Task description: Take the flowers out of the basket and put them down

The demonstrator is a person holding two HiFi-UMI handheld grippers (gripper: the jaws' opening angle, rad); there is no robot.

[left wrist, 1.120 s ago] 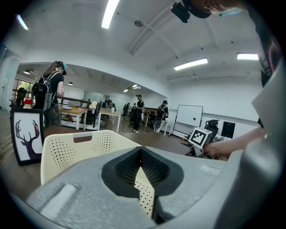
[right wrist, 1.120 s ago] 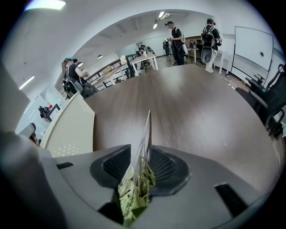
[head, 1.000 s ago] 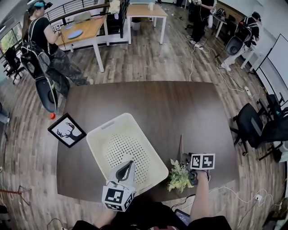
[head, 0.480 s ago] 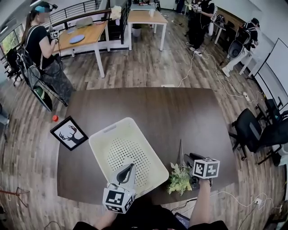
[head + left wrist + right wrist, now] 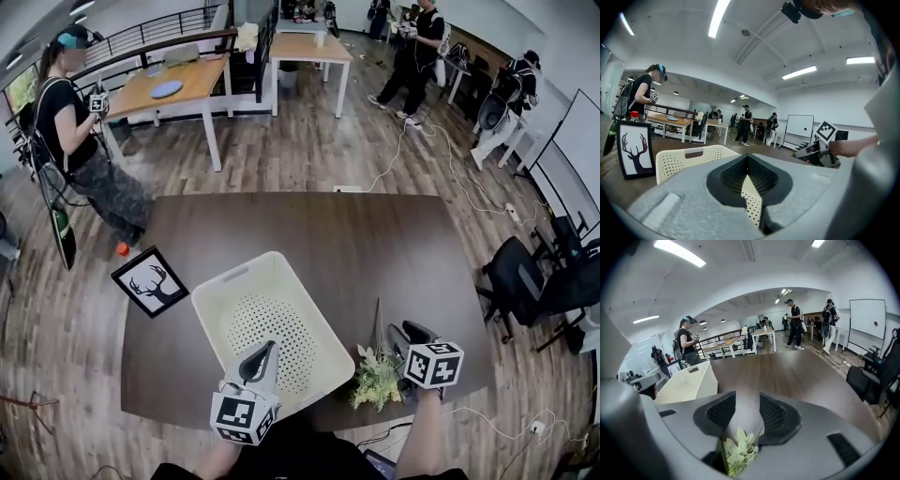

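The cream perforated basket (image 5: 234,298) sits on the dark table (image 5: 375,244) with nothing in it. A bunch of pale green flowers (image 5: 375,380) lies on the table just right of the basket, near the front edge. My right gripper (image 5: 406,332) hovers above and right of the flowers. Its jaws have just been opening and stand open (image 5: 747,404); the flowers (image 5: 738,453) show low in the gap, and the pads do not press on them. My left gripper (image 5: 265,349) reaches over the basket's near side, its jaws (image 5: 747,161) shut on a strip of the perforated wall.
A framed deer picture (image 5: 150,281) stands at the table's left edge. Black office chairs (image 5: 530,277) are right of the table. A person (image 5: 80,141) stands at the far left by a wooden desk (image 5: 169,89); more people are at the back.
My right gripper has lifted off the flowers, and they stay on the table. The left gripper and basket have kept still. The person at the far left has shifted.
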